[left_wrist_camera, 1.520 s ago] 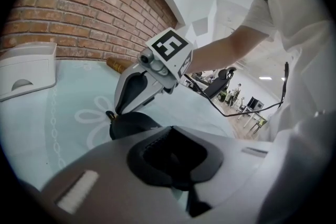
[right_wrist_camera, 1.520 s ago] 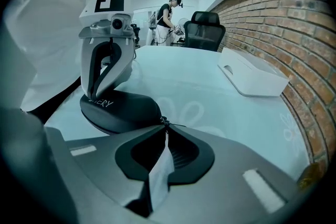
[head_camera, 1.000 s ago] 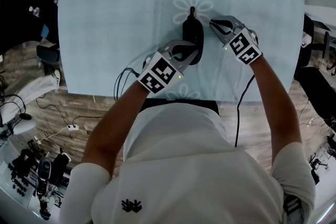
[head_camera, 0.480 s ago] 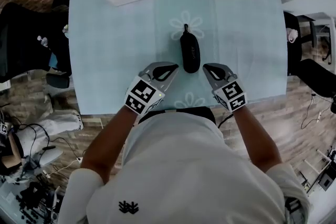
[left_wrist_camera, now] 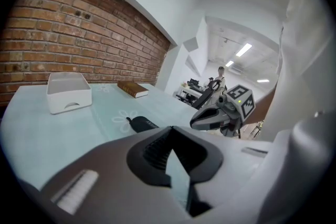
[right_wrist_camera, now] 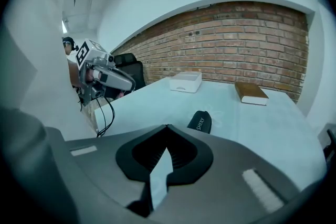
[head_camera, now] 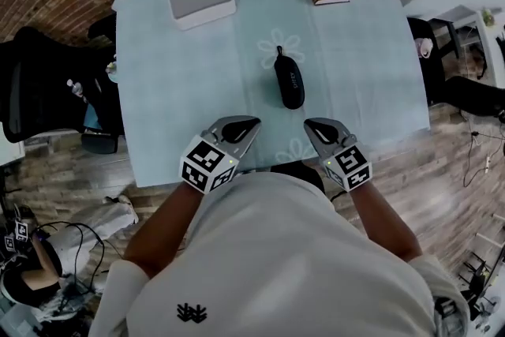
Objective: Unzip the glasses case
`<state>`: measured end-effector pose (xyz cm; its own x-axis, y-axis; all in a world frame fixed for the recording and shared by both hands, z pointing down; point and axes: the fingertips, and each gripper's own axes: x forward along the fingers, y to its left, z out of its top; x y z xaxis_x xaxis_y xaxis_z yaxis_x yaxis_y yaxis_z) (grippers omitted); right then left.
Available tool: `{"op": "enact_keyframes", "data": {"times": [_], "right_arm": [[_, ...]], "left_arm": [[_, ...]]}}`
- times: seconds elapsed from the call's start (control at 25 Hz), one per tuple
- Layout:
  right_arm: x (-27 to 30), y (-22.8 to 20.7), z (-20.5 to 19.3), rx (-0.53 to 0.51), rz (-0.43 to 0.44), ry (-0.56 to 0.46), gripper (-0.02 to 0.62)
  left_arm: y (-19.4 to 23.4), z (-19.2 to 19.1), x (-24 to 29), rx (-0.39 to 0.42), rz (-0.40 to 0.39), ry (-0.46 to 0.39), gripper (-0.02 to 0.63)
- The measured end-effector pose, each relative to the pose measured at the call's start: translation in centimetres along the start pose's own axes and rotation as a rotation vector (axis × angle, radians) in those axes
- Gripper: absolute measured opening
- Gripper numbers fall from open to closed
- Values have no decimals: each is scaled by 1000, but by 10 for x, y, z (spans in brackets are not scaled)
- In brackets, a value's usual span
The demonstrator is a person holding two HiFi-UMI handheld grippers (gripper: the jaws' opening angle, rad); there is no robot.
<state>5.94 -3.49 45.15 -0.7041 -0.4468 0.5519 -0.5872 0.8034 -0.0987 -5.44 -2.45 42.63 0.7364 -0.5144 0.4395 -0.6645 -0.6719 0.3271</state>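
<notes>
Glasses case (head_camera: pixel 289 80): lies ahead, centred between your grippers.
Left gripper (head_camera: pixel 251 123): jaws together, empty.
Right gripper (head_camera: pixel 310 124): jaws together, empty.

I see a red brick wall (right_wrist_camera: pixel 252 34) behind the pale blue desk (head_camera: pixel 173 91), wood-plank floor (head_camera: pixel 461 193), a black chair (head_camera: pixel 39 91) at left, ceiling strip lights (left_wrist_camera: pixel 244 50).

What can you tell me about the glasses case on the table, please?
The case is black and oblong with rounded ends, with small white lettering on its side and a short tab at its far end. It looks closed and lies flat on the pale blue cloth, its far end over a flower print. Nothing touches it; the left claw and right claw are apart from it, at the cloth's near edge.
</notes>
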Motion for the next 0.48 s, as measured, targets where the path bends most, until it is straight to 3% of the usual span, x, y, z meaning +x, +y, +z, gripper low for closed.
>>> {"op": "enact_keyframes", "data": {"times": [0.48], "right_arm": [[-29, 59, -3, 20, -59, -44, 0]], "left_arm": [[-16, -19, -46, 6, -21, -21, 51]]}}
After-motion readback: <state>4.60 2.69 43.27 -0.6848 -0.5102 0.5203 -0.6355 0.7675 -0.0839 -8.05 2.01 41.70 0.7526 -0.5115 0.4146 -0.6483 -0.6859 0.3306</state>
